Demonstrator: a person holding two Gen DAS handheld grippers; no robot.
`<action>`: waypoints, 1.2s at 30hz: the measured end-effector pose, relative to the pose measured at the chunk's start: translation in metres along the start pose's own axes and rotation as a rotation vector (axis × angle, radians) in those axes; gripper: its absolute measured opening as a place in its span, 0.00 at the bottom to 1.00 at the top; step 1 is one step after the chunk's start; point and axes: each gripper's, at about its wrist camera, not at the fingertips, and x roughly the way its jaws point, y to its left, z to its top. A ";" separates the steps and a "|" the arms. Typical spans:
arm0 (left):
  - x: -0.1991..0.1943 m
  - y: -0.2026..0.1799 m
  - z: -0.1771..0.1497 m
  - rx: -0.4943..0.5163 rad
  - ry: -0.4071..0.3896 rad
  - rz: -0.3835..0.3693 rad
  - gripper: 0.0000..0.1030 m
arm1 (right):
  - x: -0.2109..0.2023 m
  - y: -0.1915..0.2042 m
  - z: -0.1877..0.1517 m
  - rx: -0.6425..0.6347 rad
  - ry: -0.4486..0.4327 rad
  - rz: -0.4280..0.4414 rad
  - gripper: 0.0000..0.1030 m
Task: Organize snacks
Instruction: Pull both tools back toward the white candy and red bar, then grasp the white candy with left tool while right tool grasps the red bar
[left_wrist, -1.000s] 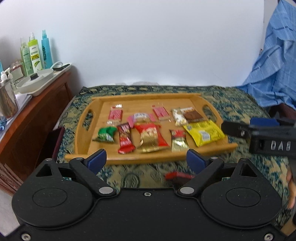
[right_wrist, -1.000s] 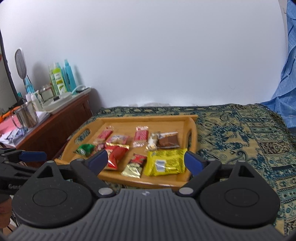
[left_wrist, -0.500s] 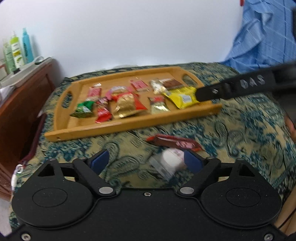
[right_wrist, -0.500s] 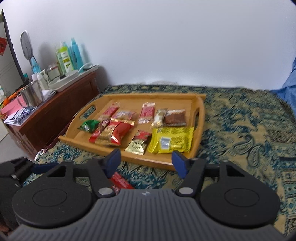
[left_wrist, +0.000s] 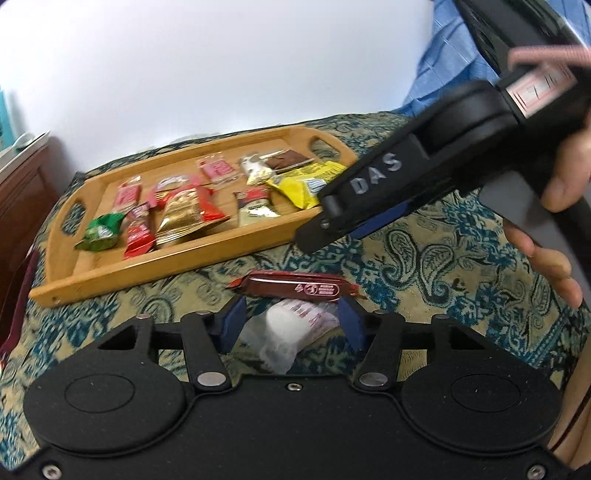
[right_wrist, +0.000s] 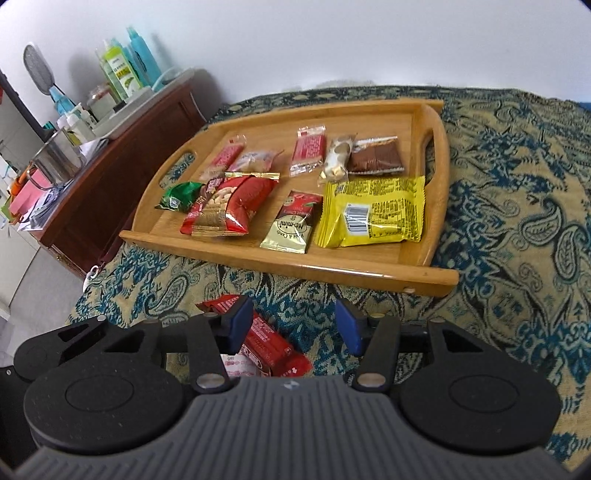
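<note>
A wooden tray (left_wrist: 110, 266) (right_wrist: 369, 273) on the patterned bedspread holds several snack packets, among them a yellow bag (right_wrist: 373, 210) and a red nut bag (right_wrist: 232, 203). In front of the tray lie a dark red bar (left_wrist: 295, 288) (right_wrist: 266, 339) and a clear white-filled packet (left_wrist: 288, 328). My left gripper (left_wrist: 291, 321) is open, its blue fingers on either side of the white packet, just behind the red bar. My right gripper (right_wrist: 291, 325) is open above the red bar; it also shows in the left wrist view (left_wrist: 354, 218), hovering over the tray's front right corner.
A dark wooden cabinet (right_wrist: 122, 173) stands left of the bed with bottles (right_wrist: 122, 70), a metal pot (right_wrist: 55, 158) and papers on it. Blue cloth (left_wrist: 454, 62) hangs at the right. The bedspread (right_wrist: 517, 221) stretches right of the tray.
Both grippers have dropped lower and tilted down toward the bedspread in front of the tray. Both jaws have narrowed. The red bar and white packet have come between the left fingers.
</note>
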 end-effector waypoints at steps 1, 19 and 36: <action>0.004 -0.002 0.000 0.009 0.009 0.002 0.52 | 0.002 0.000 0.000 0.002 0.004 0.000 0.60; -0.017 -0.006 -0.017 0.052 0.033 -0.027 0.41 | 0.011 0.005 0.001 -0.015 0.053 0.048 0.68; -0.020 -0.023 -0.034 0.076 0.059 -0.064 0.47 | 0.026 0.040 -0.017 -0.227 0.100 -0.008 0.57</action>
